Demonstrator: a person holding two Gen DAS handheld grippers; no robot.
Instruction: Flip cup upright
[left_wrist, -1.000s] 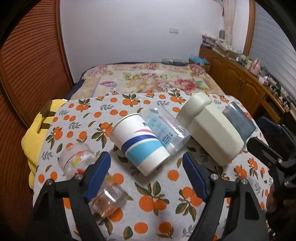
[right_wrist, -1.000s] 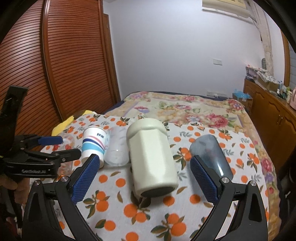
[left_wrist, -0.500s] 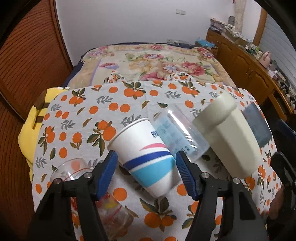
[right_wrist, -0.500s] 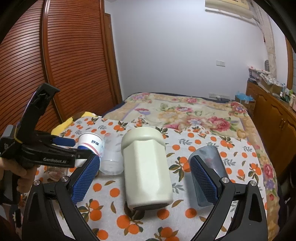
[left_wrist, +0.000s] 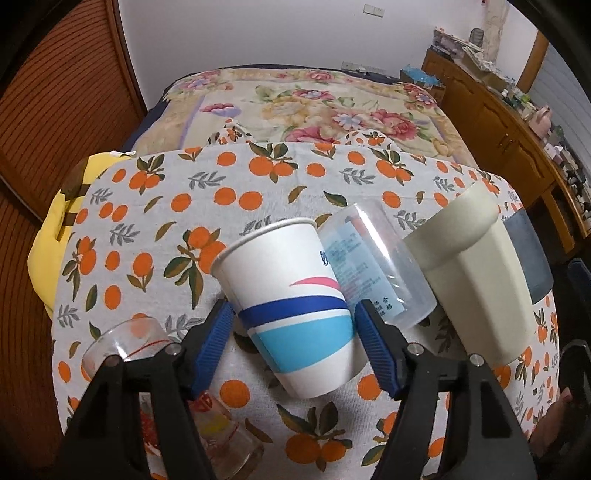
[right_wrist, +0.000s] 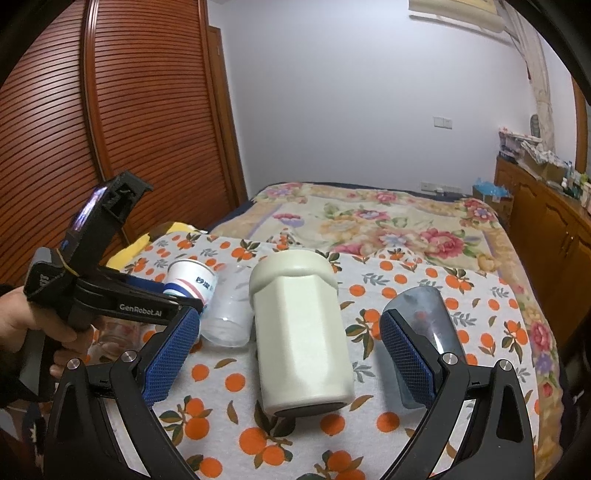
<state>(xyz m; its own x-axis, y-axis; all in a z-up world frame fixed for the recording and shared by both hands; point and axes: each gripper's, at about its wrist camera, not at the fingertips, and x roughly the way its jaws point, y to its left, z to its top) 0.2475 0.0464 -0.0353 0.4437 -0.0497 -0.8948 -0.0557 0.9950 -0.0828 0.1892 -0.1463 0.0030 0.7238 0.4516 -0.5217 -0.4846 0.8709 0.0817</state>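
Note:
A white paper cup (left_wrist: 291, 302) with blue and teal bands lies on its side on the orange-print tablecloth (left_wrist: 207, 192), mouth pointing away. My left gripper (left_wrist: 295, 332) has its blue pads on both sides of the cup's lower body, closed on it. The cup also shows in the right wrist view (right_wrist: 192, 282), with the left gripper (right_wrist: 177, 299) around it. My right gripper (right_wrist: 290, 354) is open and empty, its fingers straddling a cream tumbler (right_wrist: 299, 332) lying on its side.
A clear plastic cup (left_wrist: 373, 266), the cream tumbler (left_wrist: 476, 280) and a grey translucent cup (left_wrist: 528, 254) lie on their sides to the right. A small printed glass (left_wrist: 129, 343) lies at the lower left. A floral bed (left_wrist: 314, 107) is beyond the table.
My left gripper has moved forward over the paper cup and its jaws have narrowed onto it. My right gripper has stayed open and drawn slightly closer to the cream tumbler.

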